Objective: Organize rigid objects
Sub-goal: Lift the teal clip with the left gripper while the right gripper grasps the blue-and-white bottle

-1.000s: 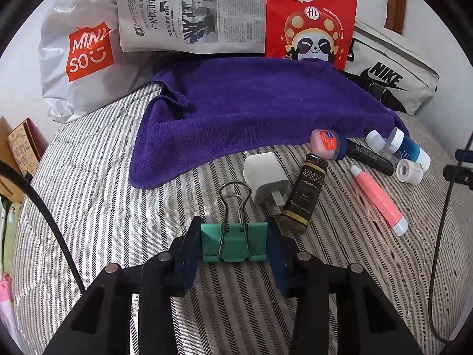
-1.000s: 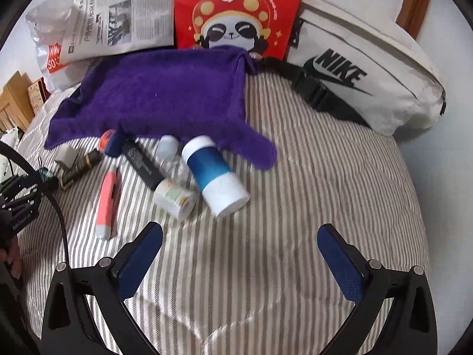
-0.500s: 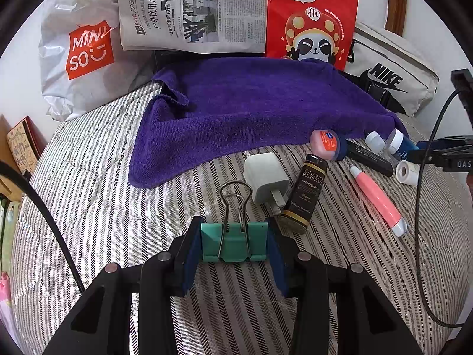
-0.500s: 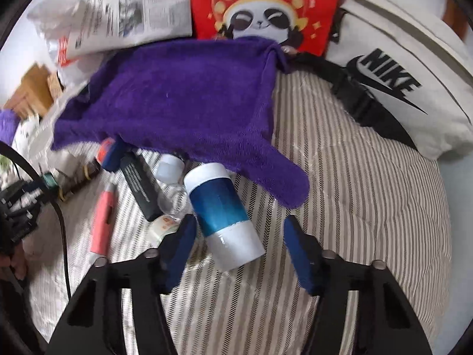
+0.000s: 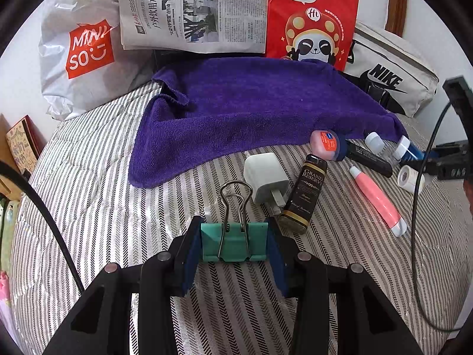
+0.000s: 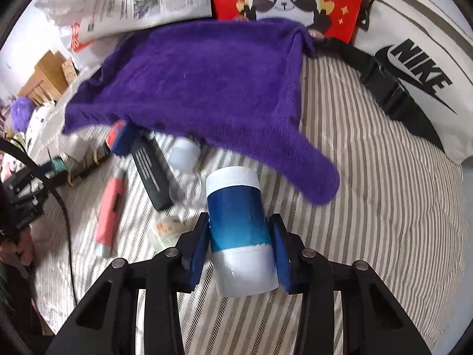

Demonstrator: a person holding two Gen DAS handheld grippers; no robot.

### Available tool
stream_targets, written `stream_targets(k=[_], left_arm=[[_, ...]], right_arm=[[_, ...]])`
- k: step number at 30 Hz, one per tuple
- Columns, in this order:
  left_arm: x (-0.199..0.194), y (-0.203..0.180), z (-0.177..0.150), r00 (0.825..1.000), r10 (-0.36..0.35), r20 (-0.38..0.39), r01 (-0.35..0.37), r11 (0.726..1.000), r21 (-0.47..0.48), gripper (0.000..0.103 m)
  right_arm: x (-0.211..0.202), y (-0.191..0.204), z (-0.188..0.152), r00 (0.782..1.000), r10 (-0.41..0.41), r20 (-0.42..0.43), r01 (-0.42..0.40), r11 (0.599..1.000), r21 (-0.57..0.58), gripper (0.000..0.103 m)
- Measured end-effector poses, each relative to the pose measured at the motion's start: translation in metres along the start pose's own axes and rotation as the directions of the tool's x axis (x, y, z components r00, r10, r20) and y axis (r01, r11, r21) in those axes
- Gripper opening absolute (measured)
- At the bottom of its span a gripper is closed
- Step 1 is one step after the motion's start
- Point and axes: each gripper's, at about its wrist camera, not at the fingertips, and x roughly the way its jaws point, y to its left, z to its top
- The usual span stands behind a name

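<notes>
Since the earlier frame, the right claw (image 6: 241, 245) has come down over the blue-and-white bottle (image 6: 238, 222) and its jaws have just been closing: wide apart a second ago, they now stand on either side of the bottle, blue pads against its sides. That bottle lies on the striped bed cover (image 6: 369, 192), just below the hanging corner of the purple towel (image 6: 207, 88).

Left claw (image 5: 235, 244): unchanged, clamped on the green binder clip (image 5: 233, 241) (wire handle pointing away from the camera).

Items lying on the bed ahead of the left claw:
- white charger plug (image 5: 266, 177), touching the dark "Grand Reserve" bottle (image 5: 304, 195);
- small pink jar (image 5: 326, 145) at the towel's edge;
- pink tube (image 5: 375, 198);
- black stick (image 5: 369, 159);
- small white roll (image 5: 409, 177).

A newspaper (image 5: 192, 11), a red panda bag (image 5: 310, 17) and a white Nike bag (image 5: 390, 80) stand behind the towel.
</notes>
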Motion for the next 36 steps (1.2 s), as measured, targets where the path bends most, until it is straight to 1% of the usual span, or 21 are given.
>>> stream_targets(k=[2,4,6,10,14,16,18,20,22,24,27,29,32,36], left_arm=[[0.000,0.000,0.000,1.000,0.000,0.000,0.000,1.000,-0.001,0.039],[0.000,0.000,0.000,1.000,0.002,0.000,-0.002,1.000,0.001,0.040],[0.000,0.001,0.000,1.000,0.001,0.000,-0.001,1.000,0.000,0.040],[-0.001,0.001,0.000,1.000,-0.001,0.000,0.001,1.000,-0.002,0.039],[-0.001,0.000,0.001,1.000,0.004,-0.003,-0.004,1.000,0.001,0.039],[-0.003,0.000,0.002,1.000,0.009,-0.020,-0.009,1.000,-0.002,0.039],[-0.010,0.006,0.004,1.000,-0.005,-0.007,0.004,0.999,-0.042,0.039],[-0.018,0.015,0.008,0.998,-0.058,-0.004,0.057,0.993,-0.104,0.039],[-0.026,0.019,0.011,0.999,-0.037,0.012,0.038,0.992,-0.124,0.039],[-0.036,0.022,0.016,0.999,-0.025,0.026,0.028,0.991,-0.128,0.039],[-0.046,0.027,0.026,0.999,-0.035,0.042,0.041,0.988,-0.149,0.039],[-0.050,0.030,0.033,0.998,-0.029,0.050,0.036,0.988,-0.151,0.039],[-0.053,0.031,0.047,0.998,-0.014,0.065,0.023,0.989,-0.144,0.039],[-0.051,0.035,0.059,0.997,-0.025,0.072,0.036,0.987,-0.154,0.039]], right_arm=[[0.000,0.007,-0.002,0.999,-0.040,0.019,0.041,0.999,-0.020,0.041],[0.000,0.009,-0.003,0.998,-0.051,0.041,0.051,0.999,-0.012,0.042],[0.000,0.004,-0.004,0.998,-0.036,0.058,0.034,0.999,0.021,0.043],[-0.002,0.004,-0.005,0.997,-0.042,0.063,0.041,0.999,0.013,0.040],[-0.010,-0.001,-0.007,0.999,-0.001,0.043,-0.001,0.999,0.044,0.039],[-0.020,-0.002,-0.009,0.998,0.005,0.060,-0.008,0.999,0.047,0.039],[-0.031,0.000,-0.012,0.997,0.002,0.081,-0.005,0.999,0.045,0.039],[-0.042,-0.002,-0.012,0.995,0.012,0.101,-0.016,0.999,0.048,0.039],[-0.049,-0.003,-0.011,0.993,0.020,0.115,-0.025,0.999,0.047,0.039],[-0.055,-0.003,-0.007,0.991,0.024,0.129,-0.030,0.999,0.041,0.039],[-0.061,-0.005,-0.001,0.990,0.039,0.134,-0.045,0.998,0.042,0.039],[-0.063,-0.006,0.007,0.988,0.050,0.147,-0.056,0.998,0.038,0.039],[-0.067,-0.006,0.019,0.985,0.055,0.166,-0.061,0.998,0.031,0.039],[-0.069,-0.007,0.031,0.981,0.059,0.183,-0.063,0.998,0.020,0.039]])
